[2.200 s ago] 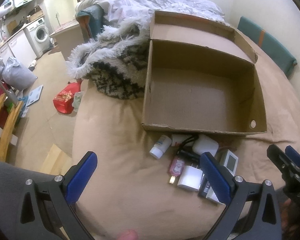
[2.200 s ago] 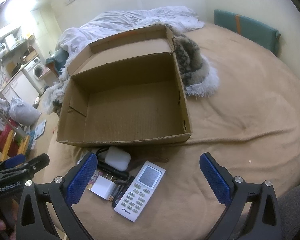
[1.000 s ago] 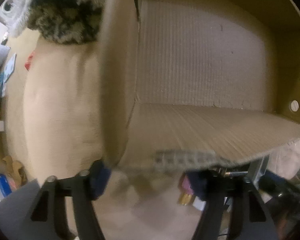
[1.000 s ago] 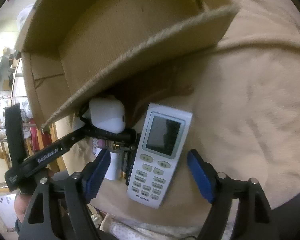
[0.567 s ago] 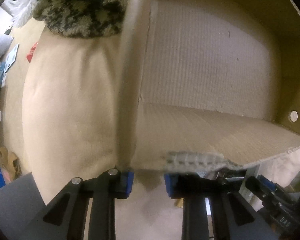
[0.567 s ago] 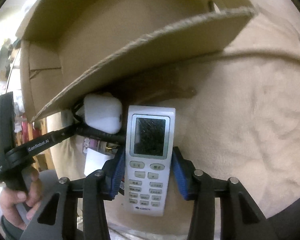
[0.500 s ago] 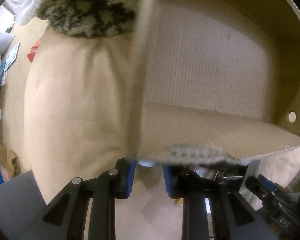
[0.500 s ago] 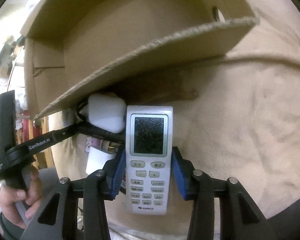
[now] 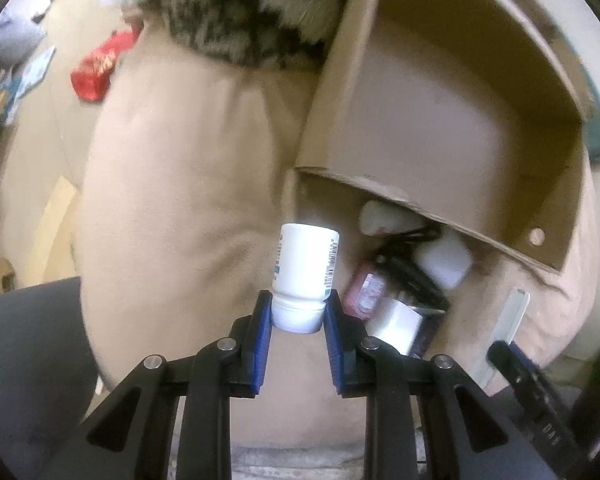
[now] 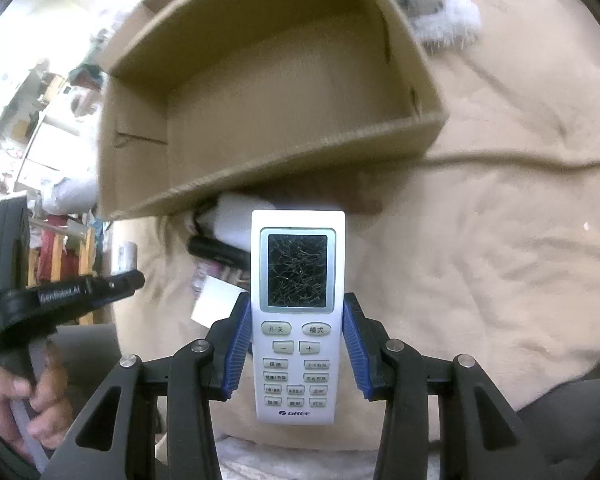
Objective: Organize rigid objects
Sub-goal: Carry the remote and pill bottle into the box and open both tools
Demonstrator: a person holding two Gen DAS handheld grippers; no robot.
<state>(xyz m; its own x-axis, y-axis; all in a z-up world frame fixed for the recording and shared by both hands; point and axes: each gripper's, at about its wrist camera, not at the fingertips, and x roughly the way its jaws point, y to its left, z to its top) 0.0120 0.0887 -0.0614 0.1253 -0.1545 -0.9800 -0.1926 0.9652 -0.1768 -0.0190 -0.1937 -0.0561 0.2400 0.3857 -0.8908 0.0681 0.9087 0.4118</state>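
Note:
My left gripper (image 9: 297,322) is shut on the cap end of a white pill bottle (image 9: 305,266) and holds it above the bed, just in front of the near-left corner of the open cardboard box (image 9: 440,76). My right gripper (image 10: 296,346) is shut on a white GREE remote control (image 10: 297,312), held up in front of the box (image 10: 260,80), whose inside looks bare. Under the box's near wall lie a white case (image 9: 444,260), a pink small bottle (image 9: 363,288), a black cable (image 9: 410,276) and a white charger block (image 9: 396,326).
The box sits on a tan bedspread (image 9: 180,200). A furry black-and-white blanket (image 9: 236,28) lies behind the box's left side. A red bag (image 9: 96,68) lies on the floor to the left. The left gripper and the hand that holds it show in the right wrist view (image 10: 60,296).
Both grippers closed on their objects and lifted away from the pile: the left one raised the white pill bottle, the right one raised the remote. The box now appears farther off.

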